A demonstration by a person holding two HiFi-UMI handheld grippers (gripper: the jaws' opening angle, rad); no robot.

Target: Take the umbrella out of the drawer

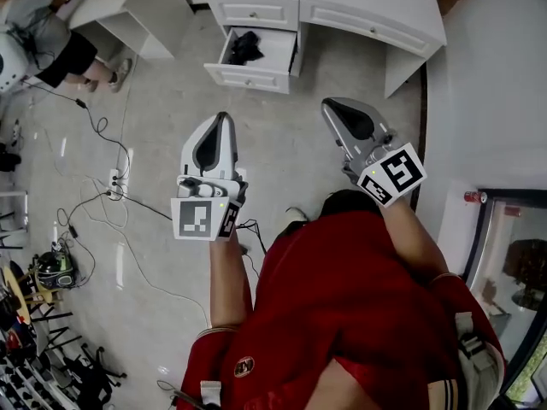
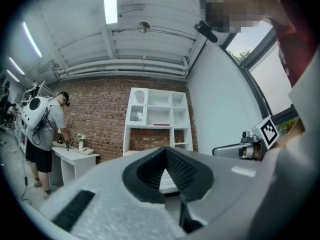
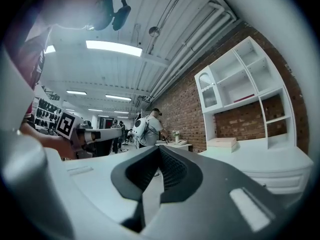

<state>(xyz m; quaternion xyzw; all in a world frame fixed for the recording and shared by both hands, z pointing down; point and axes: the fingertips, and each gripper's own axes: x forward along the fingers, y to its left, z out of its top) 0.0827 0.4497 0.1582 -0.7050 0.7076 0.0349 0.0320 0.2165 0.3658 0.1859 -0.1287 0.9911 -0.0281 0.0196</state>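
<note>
The black folded umbrella (image 1: 244,48) lies in the open drawer (image 1: 275,51) of the white desk (image 1: 367,7) at the far end of the head view. My left gripper (image 1: 224,118) is held level over the floor, well short of the drawer, jaws shut and empty. My right gripper (image 1: 329,105) hangs beside it to the right, also shut with nothing in it. In the left gripper view the left gripper's (image 2: 166,150) jaws meet at the tip, with the right gripper (image 2: 235,149) off to the side. In the right gripper view the right gripper's (image 3: 159,149) jaws are together.
Cables and a power strip (image 1: 115,182) lie on the floor to the left. A second white desk (image 1: 128,2) stands at the far left with a person (image 1: 51,45) beside it. A white shelf unit (image 2: 157,119) backs onto the brick wall. A glass-door cabinet (image 1: 513,263) stands at right.
</note>
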